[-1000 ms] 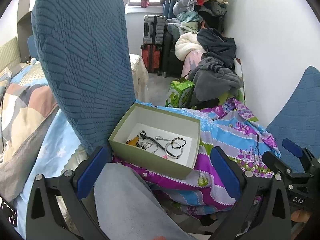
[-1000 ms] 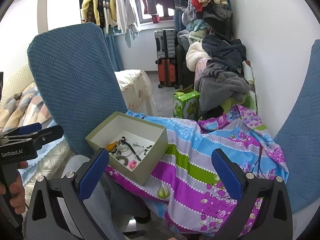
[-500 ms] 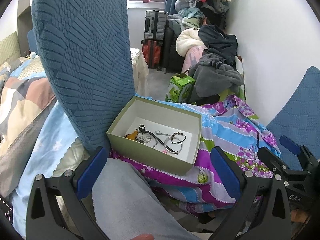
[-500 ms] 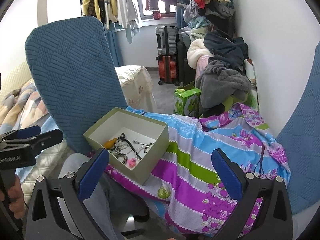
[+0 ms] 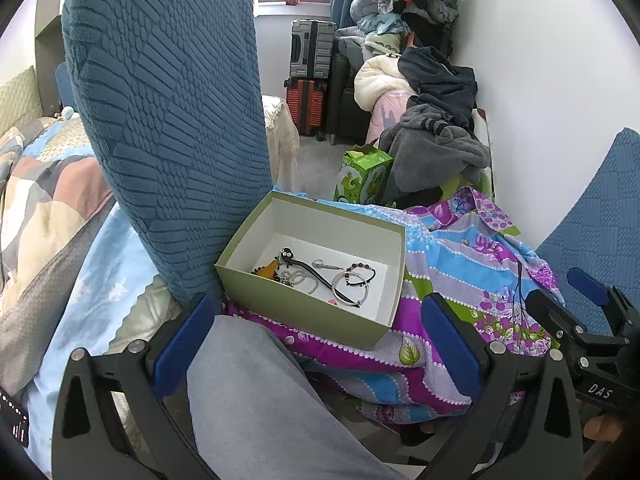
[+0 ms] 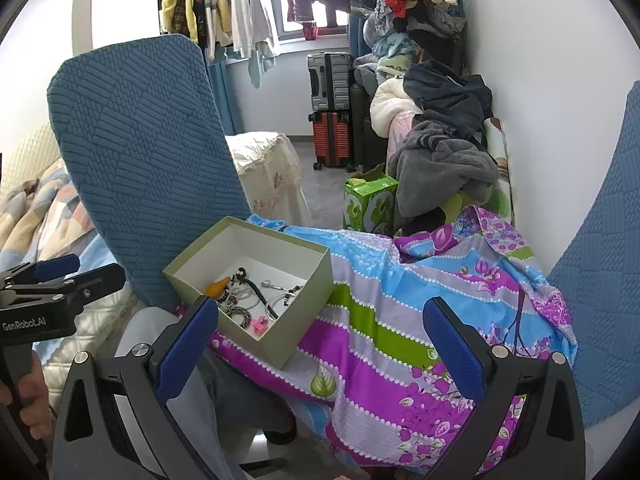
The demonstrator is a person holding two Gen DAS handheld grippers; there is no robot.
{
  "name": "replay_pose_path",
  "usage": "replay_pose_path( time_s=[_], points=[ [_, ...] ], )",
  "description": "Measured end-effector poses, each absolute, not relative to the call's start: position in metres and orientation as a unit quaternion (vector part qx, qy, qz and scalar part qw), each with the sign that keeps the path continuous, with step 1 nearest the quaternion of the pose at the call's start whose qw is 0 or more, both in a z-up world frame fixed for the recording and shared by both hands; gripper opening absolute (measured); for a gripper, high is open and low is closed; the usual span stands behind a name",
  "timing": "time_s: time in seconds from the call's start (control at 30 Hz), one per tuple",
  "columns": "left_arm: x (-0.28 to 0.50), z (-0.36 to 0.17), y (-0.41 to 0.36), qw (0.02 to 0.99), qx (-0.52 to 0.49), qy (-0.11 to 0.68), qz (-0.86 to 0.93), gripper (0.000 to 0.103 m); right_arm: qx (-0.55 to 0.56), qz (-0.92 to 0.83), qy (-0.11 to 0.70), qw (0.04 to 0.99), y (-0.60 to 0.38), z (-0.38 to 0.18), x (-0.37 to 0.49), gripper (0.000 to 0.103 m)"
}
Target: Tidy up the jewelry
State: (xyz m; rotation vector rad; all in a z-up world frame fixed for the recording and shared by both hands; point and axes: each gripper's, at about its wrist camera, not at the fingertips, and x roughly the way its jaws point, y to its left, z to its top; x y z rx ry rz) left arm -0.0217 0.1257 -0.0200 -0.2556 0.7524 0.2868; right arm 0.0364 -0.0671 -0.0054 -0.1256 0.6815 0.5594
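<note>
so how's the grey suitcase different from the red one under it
The grey suitcase sits on top and looks larger, with dark straps or bands; the red suitcase stands on the floor below and looks shorter. Both are ribbed hard shells, upright by the far wall.

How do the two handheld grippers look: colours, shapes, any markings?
Both are black frames with triangular cut-outs, silver rivets and blue-padded fingers. The left gripper shows white "GenRobot.AI" lettering in the right wrist view; the right gripper shows "DAS" in the left wrist view.
</note>
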Motion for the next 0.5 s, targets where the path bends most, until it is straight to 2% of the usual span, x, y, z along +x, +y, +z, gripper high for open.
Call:
replay_pose_path(
  time_s=[0.5],
  points=[
    [-0.0242,-0.0178,0.13,0.914,-0.125,0.359,0.139,0.102,-0.061,0.269,0.33,0.903,-0.0689,-0.0052,0.0346,0.103]
  ],
)
